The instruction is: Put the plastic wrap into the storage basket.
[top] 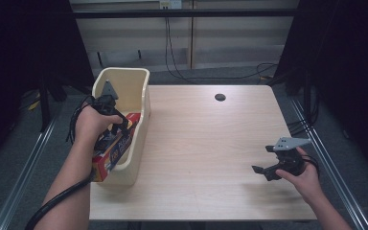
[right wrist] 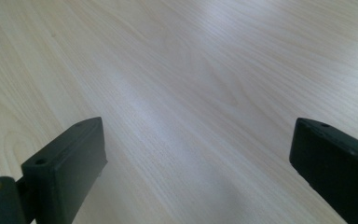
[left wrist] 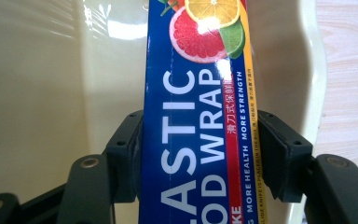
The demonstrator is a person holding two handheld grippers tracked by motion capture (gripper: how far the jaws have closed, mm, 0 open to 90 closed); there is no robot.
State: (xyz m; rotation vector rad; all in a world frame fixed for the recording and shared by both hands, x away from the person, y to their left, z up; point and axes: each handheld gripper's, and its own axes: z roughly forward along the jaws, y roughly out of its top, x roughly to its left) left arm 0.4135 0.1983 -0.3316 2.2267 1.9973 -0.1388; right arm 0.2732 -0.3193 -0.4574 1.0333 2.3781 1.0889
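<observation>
High view: the left claw (top: 117, 120) grips a long blue plastic wrap box (top: 112, 153) that lies lengthwise in a cream bin (top: 141, 103) at the tabletop's (top: 206, 143) left edge, the box's near end jutting over the bin's near rim. In the left gripper view both jaws press the box's (left wrist: 196, 140) long sides, with the bin's (left wrist: 51, 93) walls close on either hand. The right claw (top: 263, 160) hangs wide open, holding nothing, over bare wood near the right edge. A small dark hole (top: 220, 97) sits toward the far edge.

wrap box (top: 114, 152) in bin (top: 141, 81), bin on table's (top: 211, 158) left edge
</observation>
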